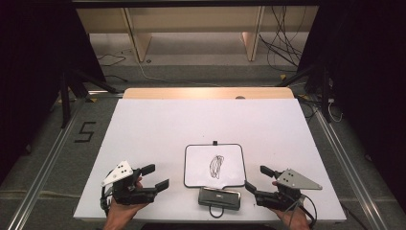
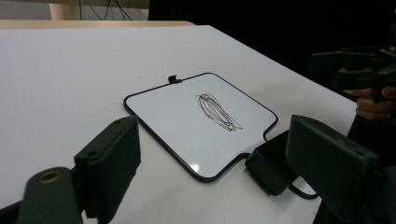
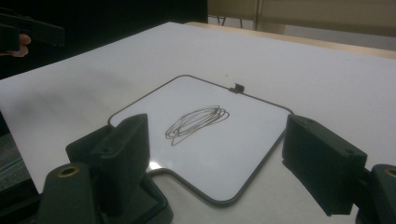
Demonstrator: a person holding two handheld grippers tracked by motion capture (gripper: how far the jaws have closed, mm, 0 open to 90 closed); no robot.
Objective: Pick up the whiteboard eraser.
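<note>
Nearest the person's edge, a black eraser block (image 1: pixel 219 197) is seen lying flat on the white surface (image 1: pixel 158 129), long axis running left to right, between the two hands. It is touching or just beside the near tab of the small whiteboard (image 1: pixel 201 163), which lies flat just beyond it, with a dark scribble (image 1: pixel 216 166) near its middle. A small black clip (image 1: pixel 215 143) is seen at the board's far edge.

The left tongs (image 1: pixel 155 176) are held wide, nothing between the jaws, low over the surface left of the board. The right tongs (image 1: pixel 257 178) are likewise held apart and empty, right of the board; in the right gripper view the eraser (image 3: pixel 154 205) is partly hidden behind the left-hand jaw.

Judged relation: the eraser lies inward and slightly nearward from both tongs; the right tongs are judged a bit nearer to it. A grip across the block's short side would likely be needed, so a wrist turn toward the centre is expected before closing. The scribble lies just beyond the eraser, so a short forward wipe is judged enough.
</note>
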